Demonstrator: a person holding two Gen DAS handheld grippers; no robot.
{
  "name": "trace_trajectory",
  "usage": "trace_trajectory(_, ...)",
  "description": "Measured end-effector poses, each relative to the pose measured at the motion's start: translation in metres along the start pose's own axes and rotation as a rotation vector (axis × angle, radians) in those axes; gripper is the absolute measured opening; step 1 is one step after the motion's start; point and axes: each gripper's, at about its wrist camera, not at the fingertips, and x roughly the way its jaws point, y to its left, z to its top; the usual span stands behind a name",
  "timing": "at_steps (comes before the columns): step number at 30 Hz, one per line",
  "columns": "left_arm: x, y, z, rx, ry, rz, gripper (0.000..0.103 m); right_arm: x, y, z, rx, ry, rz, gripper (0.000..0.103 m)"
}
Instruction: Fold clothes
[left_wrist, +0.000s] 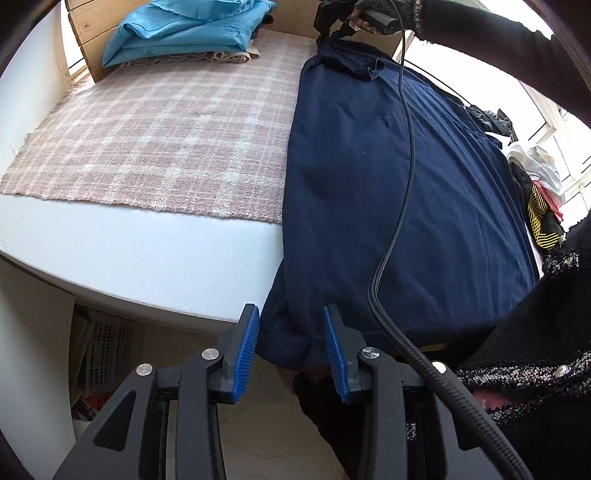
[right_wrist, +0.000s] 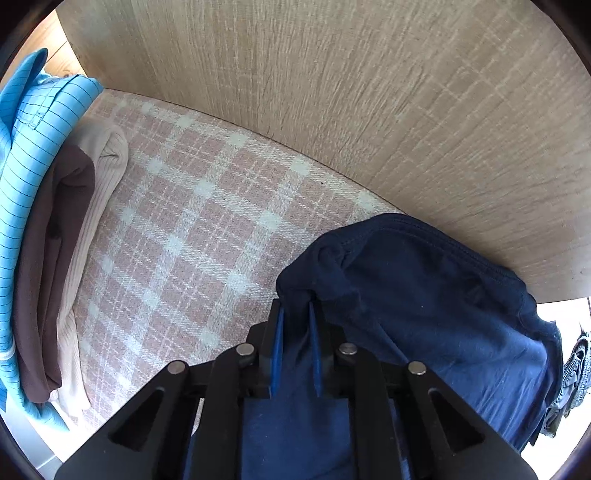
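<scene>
Two grippers are placed at opposite ends of the navy garment, spread lengthwise on the right of the plaid blanket. Its far edge is pinched in the nearly closed right gripper; its near hem hangs between the part-open left gripper, pads apparently not pressing. Soft, light, limp cloth is judged best taken at corners; folded clothes are stacked far left against a wooden panel.
</scene>
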Motion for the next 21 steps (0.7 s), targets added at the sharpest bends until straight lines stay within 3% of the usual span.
trace_trajectory(2, 0.001, 0.002, 0.000, -0.001, 0.006, -0.023, 0.032, -0.008, 0.005, -0.001, -0.007, -0.011, 0.012, 0.007)
trace_trajectory(5, 0.003, 0.003, -0.001, 0.000, 0.023, -0.064, 0.005, -0.025, 0.011, -0.004, -0.017, -0.034, 0.031, 0.006)
trace_trajectory(10, -0.008, -0.007, 0.002, 0.022, 0.072, -0.166, 0.005, -0.061, 0.015, -0.014, -0.029, -0.079, 0.068, 0.006)
trace_trajectory(15, -0.062, 0.003, 0.017, -0.063, -0.038, -0.293, 0.005, -0.073, 0.000, 0.002, -0.006, -0.120, 0.123, 0.005)
trace_trajectory(17, -0.057, 0.014, 0.021, -0.089, -0.050, -0.280, 0.005, -0.056, -0.014, 0.011, 0.012, -0.116, 0.138, 0.005)
trace_trajectory(21, -0.024, 0.023, 0.020, -0.093, 0.020, -0.234, 0.005, -0.038, -0.021, 0.011, 0.023, -0.111, 0.145, 0.005)
